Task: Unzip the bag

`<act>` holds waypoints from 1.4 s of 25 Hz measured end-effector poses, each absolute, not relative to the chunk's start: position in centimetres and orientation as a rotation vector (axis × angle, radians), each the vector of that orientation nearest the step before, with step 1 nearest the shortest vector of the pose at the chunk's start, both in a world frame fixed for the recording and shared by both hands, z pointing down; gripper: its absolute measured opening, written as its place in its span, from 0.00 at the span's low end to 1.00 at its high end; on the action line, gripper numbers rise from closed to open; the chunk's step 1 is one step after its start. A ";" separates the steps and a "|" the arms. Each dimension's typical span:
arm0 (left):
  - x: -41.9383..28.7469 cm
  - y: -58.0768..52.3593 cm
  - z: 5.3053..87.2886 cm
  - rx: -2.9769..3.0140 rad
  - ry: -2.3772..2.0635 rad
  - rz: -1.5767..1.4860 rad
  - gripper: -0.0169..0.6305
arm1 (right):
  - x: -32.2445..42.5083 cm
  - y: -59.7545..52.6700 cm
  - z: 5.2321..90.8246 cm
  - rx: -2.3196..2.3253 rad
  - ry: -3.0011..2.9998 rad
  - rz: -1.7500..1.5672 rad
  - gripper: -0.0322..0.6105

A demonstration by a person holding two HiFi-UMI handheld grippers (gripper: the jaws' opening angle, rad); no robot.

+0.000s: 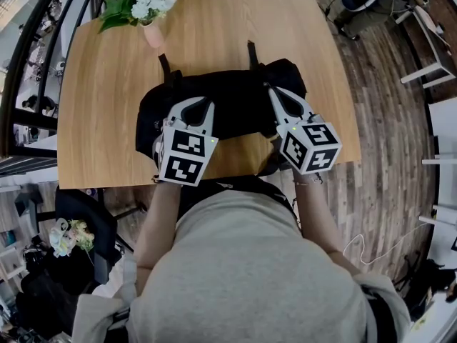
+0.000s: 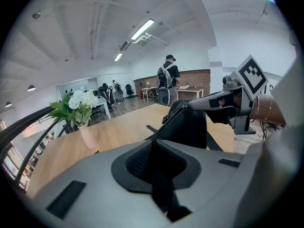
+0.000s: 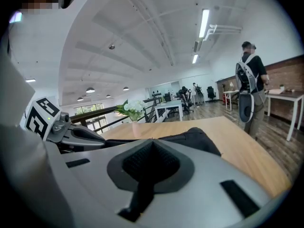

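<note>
A black bag lies on the wooden table, close to its near edge. My left gripper is shut on a fold of fabric at the bag's left top. From its jaws a taut ridge of the bag runs across to my right gripper. That right gripper is shut at the bag's top right edge; the zipper pull it pinches is too small to make out. The right gripper view shows the closed jaws against the bag, with the left gripper beside them.
A pink vase of white flowers stands at the table's far left. Two black straps trail from the bag toward the far side. A person stands beyond the table, near other desks and chairs.
</note>
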State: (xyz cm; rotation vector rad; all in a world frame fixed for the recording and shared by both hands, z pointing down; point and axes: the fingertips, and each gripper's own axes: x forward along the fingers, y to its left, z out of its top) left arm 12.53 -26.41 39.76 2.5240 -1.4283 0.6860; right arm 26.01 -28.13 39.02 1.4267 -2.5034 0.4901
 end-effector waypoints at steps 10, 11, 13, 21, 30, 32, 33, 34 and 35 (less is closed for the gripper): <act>12.4 -26.7 40.0 2.487 -1.462 0.681 0.09 | 29.9 -29.7 38.6 1.534 -2.450 0.476 0.06; 12.3 -26.7 40.0 2.485 -1.463 0.680 0.09 | 30.3 -29.8 38.6 1.547 -2.442 0.477 0.06; 12.3 -26.7 40.0 2.483 -1.461 0.677 0.09 | 31.0 -30.0 38.6 1.561 -2.432 0.483 0.06; 12.3 -26.6 40.1 2.473 -1.465 0.667 0.09 | 31.1 -30.0 37.9 1.604 -2.439 0.494 0.07; 12.4 -26.1 39.5 2.429 -1.487 0.575 0.15 | 30.2 -29.4 37.5 1.623 -2.468 0.509 0.09; 12.5 -25.9 39.0 2.425 -1.487 0.532 0.25 | 29.8 -29.2 36.8 1.621 -2.488 0.497 0.14; 12.6 -25.8 38.8 2.421 -1.482 0.509 0.26 | 29.6 -29.0 36.5 1.620 -2.501 0.489 0.15; 12.5 -25.7 38.6 2.416 -1.476 0.484 0.26 | 29.3 -28.8 36.2 1.615 -2.517 0.483 0.17; 12.4 -25.5 38.3 2.408 -1.473 0.457 0.26 | 28.9 -28.6 36.0 1.602 -2.534 0.481 0.20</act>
